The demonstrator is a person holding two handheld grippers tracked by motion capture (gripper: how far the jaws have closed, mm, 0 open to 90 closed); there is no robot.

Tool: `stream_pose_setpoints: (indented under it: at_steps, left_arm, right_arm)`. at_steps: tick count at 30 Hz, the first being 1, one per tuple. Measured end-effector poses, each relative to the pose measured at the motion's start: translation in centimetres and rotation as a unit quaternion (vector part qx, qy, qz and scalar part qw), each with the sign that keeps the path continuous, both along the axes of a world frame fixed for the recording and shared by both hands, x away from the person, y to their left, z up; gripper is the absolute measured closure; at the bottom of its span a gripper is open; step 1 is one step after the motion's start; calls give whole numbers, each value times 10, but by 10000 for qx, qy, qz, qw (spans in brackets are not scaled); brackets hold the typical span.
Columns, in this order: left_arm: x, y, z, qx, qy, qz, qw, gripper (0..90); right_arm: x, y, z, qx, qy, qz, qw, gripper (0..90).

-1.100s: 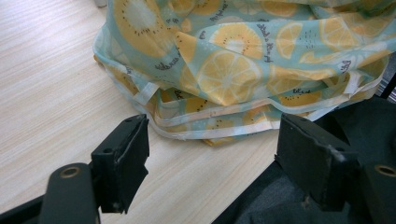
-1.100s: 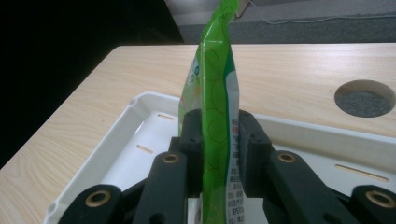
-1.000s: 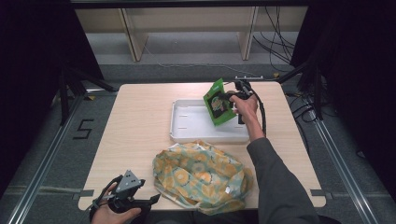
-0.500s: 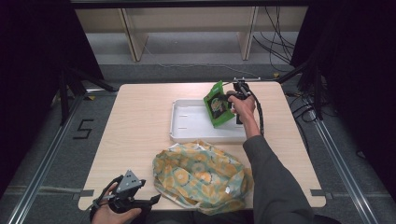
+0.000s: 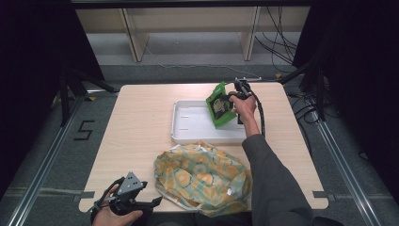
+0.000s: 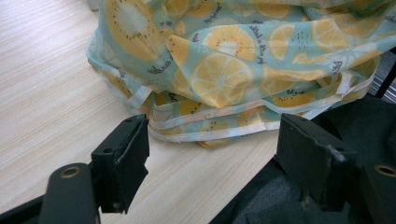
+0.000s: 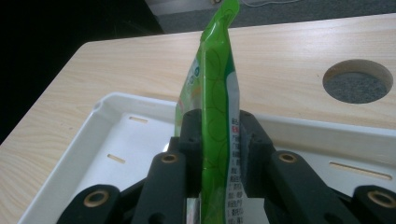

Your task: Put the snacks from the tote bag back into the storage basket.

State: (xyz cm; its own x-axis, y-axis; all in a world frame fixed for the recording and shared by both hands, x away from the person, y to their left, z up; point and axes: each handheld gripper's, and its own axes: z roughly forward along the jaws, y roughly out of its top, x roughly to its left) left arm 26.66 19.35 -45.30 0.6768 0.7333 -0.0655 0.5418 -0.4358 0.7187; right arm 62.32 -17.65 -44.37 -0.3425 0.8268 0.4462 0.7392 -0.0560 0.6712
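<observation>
Table [image 5: 141,122]: pale wood, white tray [image 5: 188,127] at the far middle.
Right gripper [image 5: 234,96]: arm stretched forward, jaws pinching a green packet [image 5: 219,104] – held tilted above the tray's right end.
Left gripper [image 5: 153,203]: low at the near edge, jaws spread, empty.
Bag [image 5: 202,172]: lemon-print cloth, between tray and person.

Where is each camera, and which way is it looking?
High view: sits above the person's side, looks forward and down on the table; shows both forearms, the left tool and the right tool.
Left gripper view: rides the left tool, looks along its open jaws at the fruit-print bag.
Right gripper view: rides the right tool, looks over the white tray; jaws clamp the green packet.
Shared: high view also shows the bag, packet and tray.
</observation>
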Motion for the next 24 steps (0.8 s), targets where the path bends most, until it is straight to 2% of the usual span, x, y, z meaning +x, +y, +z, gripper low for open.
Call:
stream_pose_setpoints:
  at_steps: [1,3,5,6,7,8,10,11,12,13,14,15,16,19,22,24]
  left_arm:
    - [-1,-2,-1,-129,-17,85,9999,251]
    - [-1,-2,-1,-94,-26,107,9999,252]
    - [-1,-2,-2,-134,15,133,9998,252]
    - [-1,-3,-2,-130,11,130,9998,252]
    - [-1,-3,-2,-159,9,129,9998,252]
    - [-1,-2,0,-67,36,27,10000,252]
    - [-1,-2,-1,-97,38,34,9999,252]
    - [-1,-2,-1,-45,23,41,10000,253]
    - [-1,-3,-2,-125,23,97,9999,252]
    - [-1,-3,-2,-123,27,91,9999,253]
    - [-1,-3,-2,-169,41,55,9998,253]
    - [-1,-2,-1,-42,47,-4,10000,253]
    - [-2,-4,-2,-184,39,85,9998,254]
    - [-2,-3,-1,-81,57,8,10000,255]
    - [-2,-3,-1,-80,61,-5,9999,255]
    - [-2,-3,-1,-79,58,-4,10000,255]
  right_arm:
    - [1,-2,0,-86,-65,50,9999,752]
    - [3,-2,-1,-166,-158,21,9997,752]
    - [2,1,0,-11,51,-74,10000,750]
    - [4,-1,-1,-108,-68,-50,9999,750]
    - [5,-1,-2,-136,-92,-82,9998,750]
    - [5,1,-1,-55,-1,-159,9999,750]
    - [4,2,-1,52,95,-180,9998,745]
    - [7,-2,-3,-161,-125,-61,9998,737]
    - [7,-1,-4,-121,-102,-128,9998,731]
    - [6,0,-4,11,121,-245,9996,722]
    - [8,-3,-6,-125,28,-164,9998,712]
    - [8,-4,-6,-156,77,-210,9996,705]
    - [10,-7,-8,-223,25,-122,9997,701]
    - [11,-8,-9,-296,-74,-92,9995,697]
    - [7,-4,-7,-142,263,-292,9991,686]
    - [8,-4,-9,-229,226,-355,9989,675]
